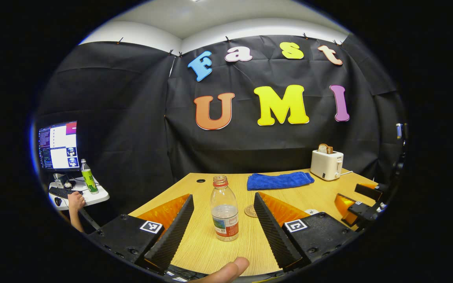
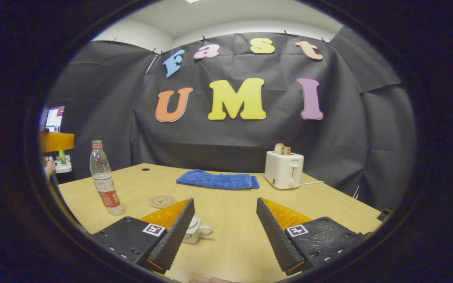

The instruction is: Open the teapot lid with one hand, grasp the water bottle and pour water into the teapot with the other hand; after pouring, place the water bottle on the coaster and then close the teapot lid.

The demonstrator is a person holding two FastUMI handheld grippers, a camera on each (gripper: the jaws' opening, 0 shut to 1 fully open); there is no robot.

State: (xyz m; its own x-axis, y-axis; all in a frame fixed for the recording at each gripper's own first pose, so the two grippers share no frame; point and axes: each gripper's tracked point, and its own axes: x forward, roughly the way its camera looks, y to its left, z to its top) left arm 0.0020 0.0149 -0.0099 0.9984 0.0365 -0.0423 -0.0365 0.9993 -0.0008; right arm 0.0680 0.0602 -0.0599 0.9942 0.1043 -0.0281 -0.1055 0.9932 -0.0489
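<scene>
Left tongs [image 1: 223,220] gape around the upright water bottle [image 1: 224,210], untouched; right tongs [image 2: 225,226] wide apart beside the teapot [image 2: 195,230] on the table [image 2: 234,204]. Opening step: right must reach the lid.

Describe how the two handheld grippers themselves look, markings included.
Both the left gripper and the right gripper have two long wedge-shaped fingers with ribbed, sawtooth inner faces. Each finger sits on a dark, textured block with screw holes, and each block carries a small square black-and-white tag on top.
</scene>
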